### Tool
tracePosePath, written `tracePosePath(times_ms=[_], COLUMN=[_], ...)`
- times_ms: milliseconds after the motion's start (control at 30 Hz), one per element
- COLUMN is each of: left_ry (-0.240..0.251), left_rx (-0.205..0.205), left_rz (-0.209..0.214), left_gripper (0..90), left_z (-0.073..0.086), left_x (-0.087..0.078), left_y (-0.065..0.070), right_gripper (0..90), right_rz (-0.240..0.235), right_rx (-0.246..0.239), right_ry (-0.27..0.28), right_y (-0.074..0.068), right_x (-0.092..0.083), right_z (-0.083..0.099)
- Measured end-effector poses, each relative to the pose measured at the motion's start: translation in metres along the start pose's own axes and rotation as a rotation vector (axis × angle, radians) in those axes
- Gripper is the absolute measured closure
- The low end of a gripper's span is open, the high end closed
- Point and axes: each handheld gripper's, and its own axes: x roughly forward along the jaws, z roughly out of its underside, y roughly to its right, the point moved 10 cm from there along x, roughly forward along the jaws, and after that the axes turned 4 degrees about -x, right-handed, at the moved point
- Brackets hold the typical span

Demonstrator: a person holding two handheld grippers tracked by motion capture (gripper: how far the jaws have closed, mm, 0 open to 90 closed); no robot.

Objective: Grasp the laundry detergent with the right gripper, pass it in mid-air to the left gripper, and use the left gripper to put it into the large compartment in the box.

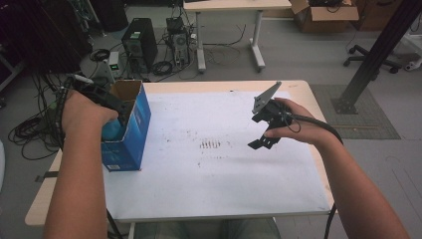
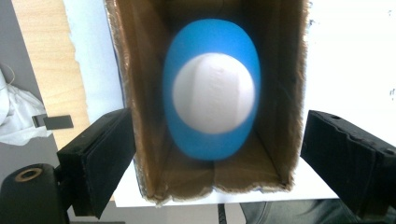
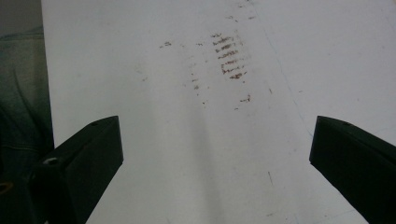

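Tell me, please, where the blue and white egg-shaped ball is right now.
The blue and white egg-shaped ball lies inside the open blue cardboard box at the table's left edge, directly below the left gripper.

Lab or workshop; computer towers, tangled cables.

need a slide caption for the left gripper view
Open left gripper above a cardboard box, looking down at a blurred blue-and-white egg-shaped object inside.

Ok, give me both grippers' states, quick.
Left gripper: open, holding nothing, above the box with the blue-and-white ball inside.
Right gripper: open, empty, over the table.
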Motion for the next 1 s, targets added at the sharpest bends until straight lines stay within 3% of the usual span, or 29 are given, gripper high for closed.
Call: tracePosePath(times_ms=[267,667,800,1000], left_ry=[-0.015,0.041,0.054,0.066], left_rx=[0.029,0.172,0.250,0.418], left_rz=[-0.028,-0.052,-0.057,-0.047], left_gripper=[1.3,0.2,0.2,0.2], left_z=[0.005,0.009,0.010,0.014], left_x=[-0.013,-0.060,-0.075,-0.090], left_y=[0.011,0.039,0.055,0.089], right_gripper=[2.7,2.7,2.7,2.7], right_rz=[0.007,0.017,0.021,0.022], right_rx=[-0.005,-0.017,-0.028,-0.047], right_ry=[0.002,-0.005,-0.012,-0.029], right_y=[-0.001,-0.003,-0.004,-0.005], right_x=[-0.005,-0.015,-0.018,-0.023], right_z=[-0.001,-0.005,-0.008,-0.013])
